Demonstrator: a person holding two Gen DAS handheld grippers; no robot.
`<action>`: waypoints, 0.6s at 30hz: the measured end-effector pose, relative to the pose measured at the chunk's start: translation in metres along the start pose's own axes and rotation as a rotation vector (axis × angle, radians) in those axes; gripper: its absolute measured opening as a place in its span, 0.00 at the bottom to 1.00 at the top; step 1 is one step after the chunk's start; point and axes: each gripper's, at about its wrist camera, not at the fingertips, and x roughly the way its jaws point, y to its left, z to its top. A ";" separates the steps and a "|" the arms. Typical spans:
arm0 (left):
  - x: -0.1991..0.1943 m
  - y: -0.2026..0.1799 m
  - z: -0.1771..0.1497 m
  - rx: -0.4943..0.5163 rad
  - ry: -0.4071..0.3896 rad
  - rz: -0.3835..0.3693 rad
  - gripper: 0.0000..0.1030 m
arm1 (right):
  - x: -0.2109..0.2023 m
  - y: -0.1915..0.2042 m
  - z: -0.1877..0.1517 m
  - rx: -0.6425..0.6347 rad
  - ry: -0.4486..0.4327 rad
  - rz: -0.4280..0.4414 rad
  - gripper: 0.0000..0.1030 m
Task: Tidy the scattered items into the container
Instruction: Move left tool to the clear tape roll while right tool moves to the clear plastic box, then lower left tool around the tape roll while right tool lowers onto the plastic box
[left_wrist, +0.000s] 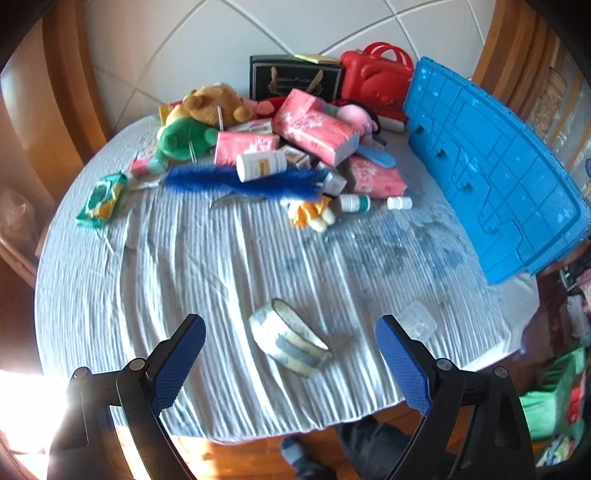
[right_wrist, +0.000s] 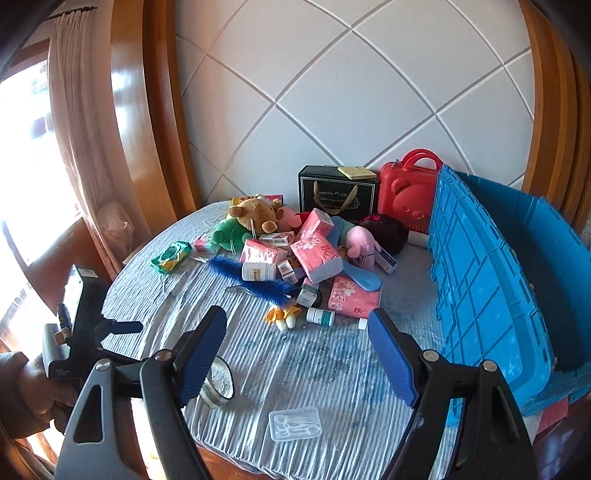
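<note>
While both grippers are held above the cloth, nothing is gripped.
Left gripper (left_wrist: 290, 350) jaws are spread wide around a tape roll (left_wrist: 288, 341), untouched; right gripper (right_wrist: 297, 354) jaws are spread, empty. Scattered items (right_wrist: 295, 254) are heaped left of the blue container (right_wrist: 517, 280), which is tipped on its side.

Your two grippers look like twins: matte black plastic arms, each finger ending in a blue pad (left_wrist: 177, 363) with a fine diamond-grid texture. Round silver pivot pins (left_wrist: 137, 364) sit on the linkage just behind each pad, two per side. The right gripper (right_wrist: 297, 354) has an elongated slot (right_wrist: 89, 413) cut through its outer arm. Off to that gripper's left you can see your left gripper's body (right_wrist: 75, 314) side-on: a black block with a small white label on top and a knurled grey handle under your hand (right_wrist: 26, 391). Below the left gripper (left_wrist: 290, 356), dark trousers (left_wrist: 373, 443) and a blue-grey sock (left_wrist: 295, 452).
</note>
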 end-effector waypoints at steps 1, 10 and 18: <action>0.009 0.005 -0.007 -0.024 0.023 -0.016 0.92 | 0.002 0.006 -0.007 -0.007 0.002 -0.007 0.76; 0.074 0.022 -0.040 -0.153 0.169 -0.130 0.91 | 0.058 0.024 -0.089 -0.015 0.190 -0.036 0.76; 0.110 0.028 -0.047 -0.246 0.236 -0.188 0.91 | 0.123 0.022 -0.142 -0.067 0.302 -0.004 0.79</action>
